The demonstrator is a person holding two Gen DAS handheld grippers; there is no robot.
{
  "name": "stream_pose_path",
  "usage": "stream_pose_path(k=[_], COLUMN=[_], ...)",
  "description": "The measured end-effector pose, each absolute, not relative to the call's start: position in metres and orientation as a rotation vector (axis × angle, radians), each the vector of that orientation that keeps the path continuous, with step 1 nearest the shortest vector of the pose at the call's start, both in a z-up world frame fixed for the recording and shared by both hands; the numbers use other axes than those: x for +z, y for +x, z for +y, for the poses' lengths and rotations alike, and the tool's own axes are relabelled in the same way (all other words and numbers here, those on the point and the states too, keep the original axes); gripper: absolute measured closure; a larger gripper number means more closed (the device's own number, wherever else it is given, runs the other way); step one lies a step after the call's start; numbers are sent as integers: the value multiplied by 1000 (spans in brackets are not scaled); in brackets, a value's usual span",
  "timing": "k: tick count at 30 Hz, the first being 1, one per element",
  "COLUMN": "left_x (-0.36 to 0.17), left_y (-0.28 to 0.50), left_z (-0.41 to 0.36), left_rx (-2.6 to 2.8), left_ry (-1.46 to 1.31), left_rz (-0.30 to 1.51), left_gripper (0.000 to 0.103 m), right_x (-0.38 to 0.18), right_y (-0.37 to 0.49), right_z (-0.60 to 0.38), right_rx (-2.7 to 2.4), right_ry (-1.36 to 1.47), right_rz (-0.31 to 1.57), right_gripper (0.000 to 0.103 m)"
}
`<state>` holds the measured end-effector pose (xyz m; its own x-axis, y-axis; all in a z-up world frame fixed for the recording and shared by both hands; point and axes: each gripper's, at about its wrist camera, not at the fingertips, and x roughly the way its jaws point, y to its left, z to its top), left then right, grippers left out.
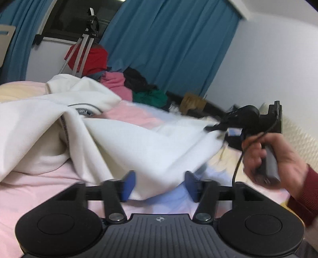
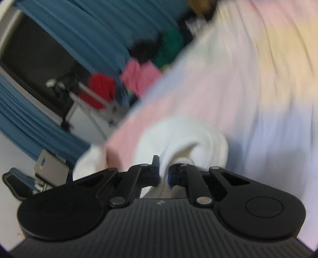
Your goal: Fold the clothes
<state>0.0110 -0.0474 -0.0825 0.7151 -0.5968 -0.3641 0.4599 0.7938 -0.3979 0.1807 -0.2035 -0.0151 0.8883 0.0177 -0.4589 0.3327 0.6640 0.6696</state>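
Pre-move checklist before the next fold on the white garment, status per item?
1. Right gripper clamped on white garment: ok, fabric bunched between its fingers.
2. Left gripper open: ok, blue pads wide apart.
3. Garment edge between left pads: ok, hem lies there ungripped.
4. Garment flat on pastel bedsheet: not ok, draped and creased.
5. Clothes pile apart from garment: ok.
6. Sleeve positions: cannot tell.

Blue curtains (image 1: 169, 39) hang across the far wall, parted at the left around a dark window (image 1: 79, 17). A plain white wall (image 1: 268, 69) closes the right side. The bed's pastel cover (image 1: 49, 198), pink, pale blue and yellow, fills the near ground. A metal stand (image 1: 85, 45) rises by the window, and a beige chair (image 2: 51, 168) sits at the left.
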Motion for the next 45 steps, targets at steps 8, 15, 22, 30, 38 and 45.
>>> stream_pose_path(k=[8,15,22,30,38,45], left_x=[-98,-142,-167,-174,-181,-164], left_y=[40,57,45,-2,-11,-7], left_z=[-14,40,98,157,213,258], left_rx=[-557,-298,-71,164,393,469], left_ry=[-552,-878,-1206,-1492,-1562,-1486], left_rz=[670,866,789,636,521,508], left_gripper=[21,21,21,21,23,94], right_x=[-31,-139,-134,-133,-136,-124], right_y=[152,122,113,101,113,114], right_z=[-301,-327,-324,-326,-326,-329], right_rx=[-505,-585,-582,-584,-593,-590], right_ry=[841,1242,1253,1324,1198,1126], right_rz=[200,389,381,355,353,321], right_gripper=[88,82,64,64,67,93])
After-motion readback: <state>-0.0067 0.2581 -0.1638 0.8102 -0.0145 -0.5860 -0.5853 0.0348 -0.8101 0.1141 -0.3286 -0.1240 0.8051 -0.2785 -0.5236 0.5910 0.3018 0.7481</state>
